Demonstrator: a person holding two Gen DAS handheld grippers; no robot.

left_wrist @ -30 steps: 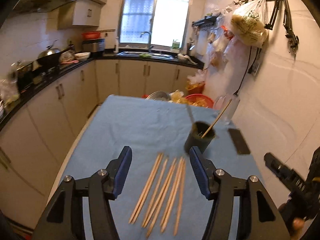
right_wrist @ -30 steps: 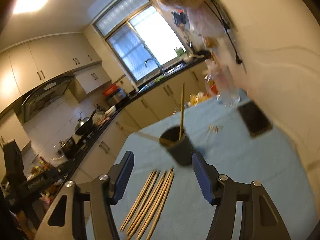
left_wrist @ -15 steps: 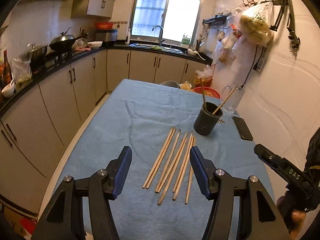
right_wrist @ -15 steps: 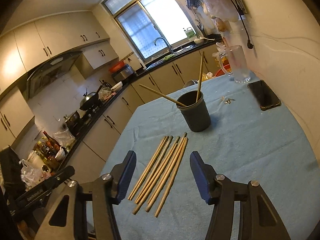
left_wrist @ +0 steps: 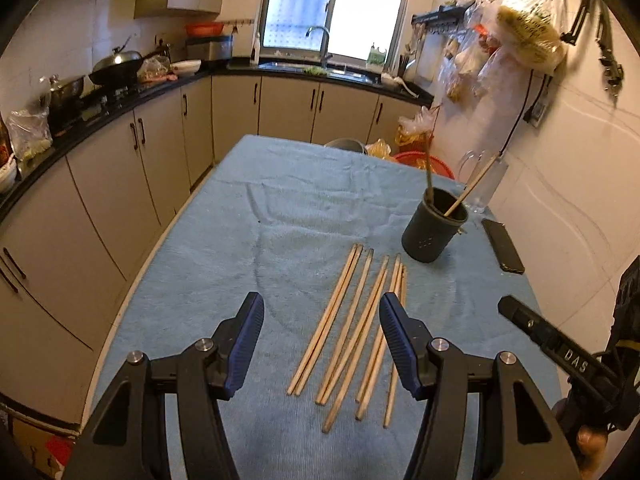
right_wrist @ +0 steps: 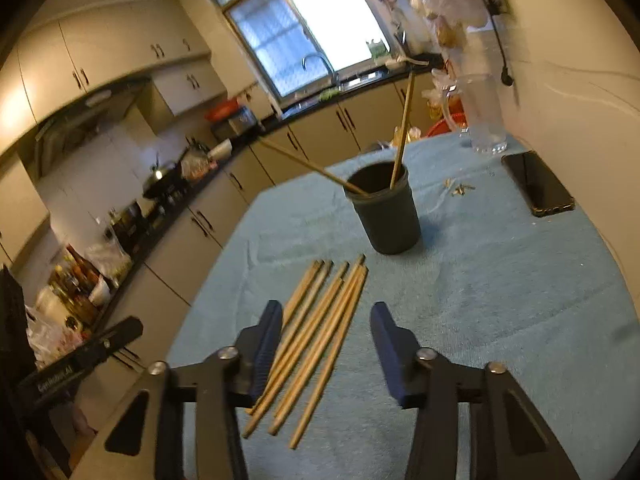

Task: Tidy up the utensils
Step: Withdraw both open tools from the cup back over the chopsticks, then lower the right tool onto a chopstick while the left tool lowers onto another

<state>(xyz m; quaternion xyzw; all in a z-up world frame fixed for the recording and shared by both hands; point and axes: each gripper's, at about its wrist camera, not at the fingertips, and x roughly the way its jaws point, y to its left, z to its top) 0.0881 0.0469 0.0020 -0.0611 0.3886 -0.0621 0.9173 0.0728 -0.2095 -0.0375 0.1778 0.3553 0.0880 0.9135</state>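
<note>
Several wooden chopsticks (left_wrist: 352, 332) lie side by side on the blue cloth of the table (left_wrist: 224, 264); they also show in the right wrist view (right_wrist: 320, 328). A dark round holder (left_wrist: 434, 230) stands beyond them with two chopsticks leaning in it, also seen in the right wrist view (right_wrist: 386, 208). My left gripper (left_wrist: 322, 344) is open and empty, above the near ends of the chopsticks. My right gripper (right_wrist: 324, 350) is open and empty, low over the chopsticks' near ends. The right gripper's body shows at the right edge of the left wrist view (left_wrist: 560, 356).
A black phone (left_wrist: 502, 245) lies right of the holder near the wall. A clear glass jug (right_wrist: 482, 116) stands behind it. Small bits (right_wrist: 460, 189) lie on the cloth by the holder. Kitchen counters run along the left and far sides. A red basket (left_wrist: 424, 160) sits past the table's far end.
Both grippers drew back and rose, then came lower and closer over the chopsticks. The right gripper has tilted down toward them. Both stayed open.
</note>
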